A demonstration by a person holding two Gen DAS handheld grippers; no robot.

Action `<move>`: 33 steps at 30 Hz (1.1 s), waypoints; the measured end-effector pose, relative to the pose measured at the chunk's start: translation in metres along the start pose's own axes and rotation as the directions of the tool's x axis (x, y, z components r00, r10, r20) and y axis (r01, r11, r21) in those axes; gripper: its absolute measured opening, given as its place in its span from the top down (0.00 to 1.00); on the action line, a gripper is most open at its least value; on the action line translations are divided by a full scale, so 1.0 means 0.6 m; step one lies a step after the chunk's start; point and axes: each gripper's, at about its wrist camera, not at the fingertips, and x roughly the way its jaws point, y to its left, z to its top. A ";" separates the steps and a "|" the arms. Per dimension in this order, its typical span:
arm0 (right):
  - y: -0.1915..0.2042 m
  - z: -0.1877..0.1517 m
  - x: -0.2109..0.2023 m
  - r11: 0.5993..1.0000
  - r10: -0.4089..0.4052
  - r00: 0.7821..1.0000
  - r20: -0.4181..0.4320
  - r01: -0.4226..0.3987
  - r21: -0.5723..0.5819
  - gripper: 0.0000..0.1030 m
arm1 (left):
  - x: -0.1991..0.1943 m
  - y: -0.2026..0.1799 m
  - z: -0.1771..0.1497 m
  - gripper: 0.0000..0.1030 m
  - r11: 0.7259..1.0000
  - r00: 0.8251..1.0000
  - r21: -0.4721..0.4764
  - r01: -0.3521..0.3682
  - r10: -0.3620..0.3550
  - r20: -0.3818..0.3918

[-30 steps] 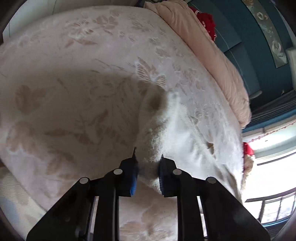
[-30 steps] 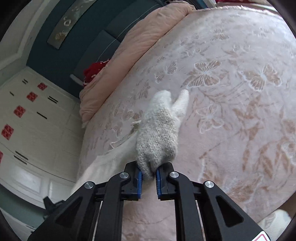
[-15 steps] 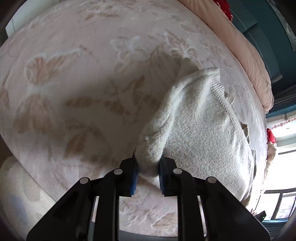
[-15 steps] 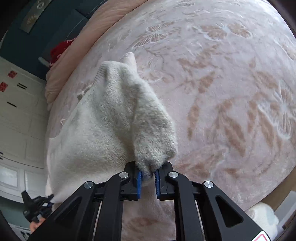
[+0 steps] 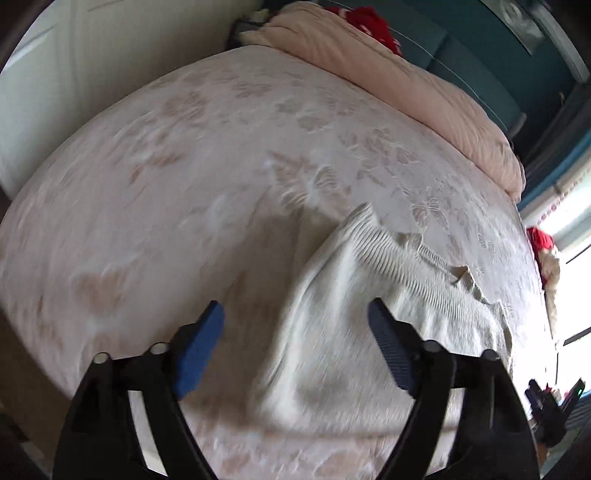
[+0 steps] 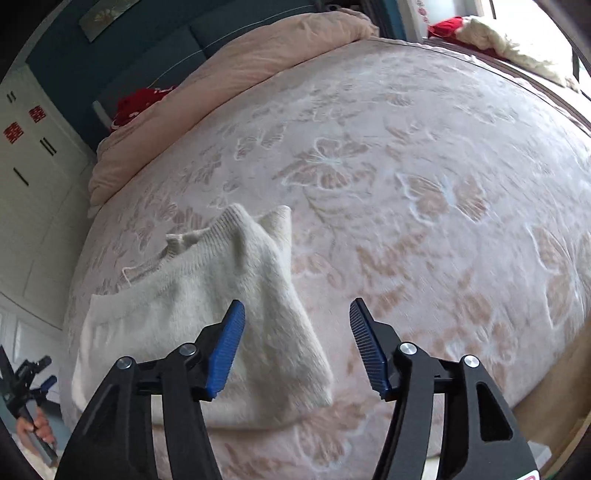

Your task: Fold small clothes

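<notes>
Butterfly-patterned bedspread point(image 6: 424, 192), rolled peach duvet point(image 6: 258, 55), white wardrobe point(image 6: 33, 206)

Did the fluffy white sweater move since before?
Yes. The white sweater was pinched up by both grippers; now it lies dropped flat on the butterfly bedspread, nearer the bed's front edge.

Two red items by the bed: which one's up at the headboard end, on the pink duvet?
The red cloth at the duvet's far end, against the teal headboard. The other red item lies beside the bed, by the bright window.

Fuzzy ribbed knit sweater point(image 6: 207, 306) on a soft, matt bedspread point(image 6: 424, 192) embossed with butterflies.
</notes>
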 end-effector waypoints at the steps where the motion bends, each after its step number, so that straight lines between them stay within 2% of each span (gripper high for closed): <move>1: 0.017 0.018 0.022 1.000 0.002 1.000 -0.010 -0.003 -0.029 0.37 | 0.030 -0.019 0.024 0.22 1.000 1.000 0.015 -0.003 0.003 -0.015; 5: 0.078 0.073 0.129 0.992 -0.011 0.997 -0.080 0.001 -0.126 0.34 | 0.141 -0.065 0.066 0.20 0.999 0.990 0.037 0.004 0.002 -0.140; 7: 0.094 0.083 0.180 0.990 -0.037 0.992 -0.118 0.020 -0.143 0.34 | 0.186 -0.081 0.069 0.23 0.997 0.984 0.066 -0.028 0.039 -0.174; 8: 0.097 0.085 0.201 0.989 -0.049 0.989 -0.140 0.029 -0.145 0.38 | 0.204 -0.088 0.064 0.48 0.994 0.981 0.103 -0.030 0.049 -0.190; 9: 0.100 0.082 0.219 0.988 -0.055 0.985 -0.164 0.030 -0.150 0.75 | 0.224 -0.103 0.060 0.68 0.984 0.972 0.174 -0.032 0.071 -0.224; 10: 0.107 0.084 0.226 0.987 -0.033 0.984 -0.177 0.004 -0.163 0.89 | 0.232 -0.111 0.057 0.86 0.978 0.968 0.206 -0.020 0.071 -0.242; 11: 0.114 0.093 0.215 0.988 -0.011 0.987 -0.162 -0.015 -0.157 0.90 | 0.222 -0.118 0.060 0.90 0.977 0.974 0.213 -0.016 0.063 -0.216; 13: 0.117 0.109 0.165 0.988 0.060 0.996 -0.067 -0.069 -0.141 0.91 | 0.184 -0.130 0.077 0.91 0.974 0.992 0.224 0.013 0.016 -0.129; 15: 0.105 0.127 0.136 0.988 0.092 0.996 0.014 -0.090 -0.122 0.91 | 0.181 -0.128 0.099 0.91 0.978 0.994 0.207 0.002 0.021 -0.109; 16: 0.094 0.130 0.152 0.991 0.062 0.998 0.009 -0.060 -0.121 0.93 | 0.195 -0.124 0.104 0.91 0.980 0.992 0.199 -0.023 0.047 -0.115; 17: 0.082 0.129 0.185 0.993 0.008 0.999 -0.032 -0.012 -0.119 0.93 | 0.216 -0.119 0.106 0.90 0.977 0.989 0.202 -0.063 0.089 -0.121; 18: 0.062 0.124 0.231 0.995 -0.015 0.994 -0.113 0.004 -0.097 0.92 | 0.250 -0.113 0.103 0.90 0.972 0.981 0.216 -0.091 0.124 -0.146; 19: 0.046 0.115 0.266 0.998 -0.003 0.984 -0.180 -0.007 -0.060 0.93 | 0.276 -0.110 0.099 0.88 0.970 0.974 0.221 -0.103 0.143 -0.174; 20: 0.036 0.114 0.264 0.999 0.023 0.987 -0.157 -0.028 -0.031 0.91 | 0.285 -0.108 0.094 0.86 0.969 0.973 0.219 -0.118 0.157 -0.167; 21: 0.035 0.119 0.250 0.999 0.041 0.990 -0.134 -0.042 -0.009 0.83 | 0.273 -0.109 0.092 0.84 0.971 0.981 0.212 -0.113 0.143 -0.131; 22: 0.035 0.123 0.227 0.999 0.051 0.993 -0.106 -0.049 0.019 0.75 | 0.257 -0.111 0.091 0.79 0.974 0.985 0.201 -0.107 0.131 -0.113; 23: 0.041 0.123 0.198 0.999 0.035 0.997 -0.065 -0.034 0.025 0.75 | 0.238 -0.112 0.090 0.69 0.976 0.987 0.188 -0.108 0.128 -0.101; 25: 0.069 0.111 0.141 0.999 0.012 1.000 0.012 -0.012 -0.048 0.75 | 0.184 -0.117 0.081 0.64 0.977 0.990 0.174 -0.124 0.134 -0.044; 27: 0.119 0.080 0.098 0.992 0.056 0.997 0.047 -0.051 -0.116 0.78 | 0.127 -0.134 0.055 0.63 0.981 0.997 0.180 -0.077 0.077 0.008; 29: 0.180 0.041 0.099 0.975 0.143 0.990 -0.002 -0.142 -0.169 0.80 | 0.106 -0.168 0.014 0.61 0.977 1.000 0.212 -0.011 0.012 -0.003; 31: 0.252 -0.010 0.123 0.947 0.223 0.970 -0.093 -0.238 -0.217 0.82 | 0.112 -0.194 -0.021 0.59 0.977 0.998 0.209 0.044 -0.034 -0.053; 32: 0.287 -0.036 0.140 0.928 0.251 0.958 -0.137 -0.279 -0.249 0.82 | 0.123 -0.206 -0.040 0.59 0.976 0.995 0.211 0.061 -0.044 -0.086; 33: 0.314 -0.059 0.159 0.913 0.258 0.952 -0.168 -0.297 -0.281 0.84 | 0.145 -0.218 -0.065 0.59 0.973 0.993 0.225 0.043 -0.016 -0.120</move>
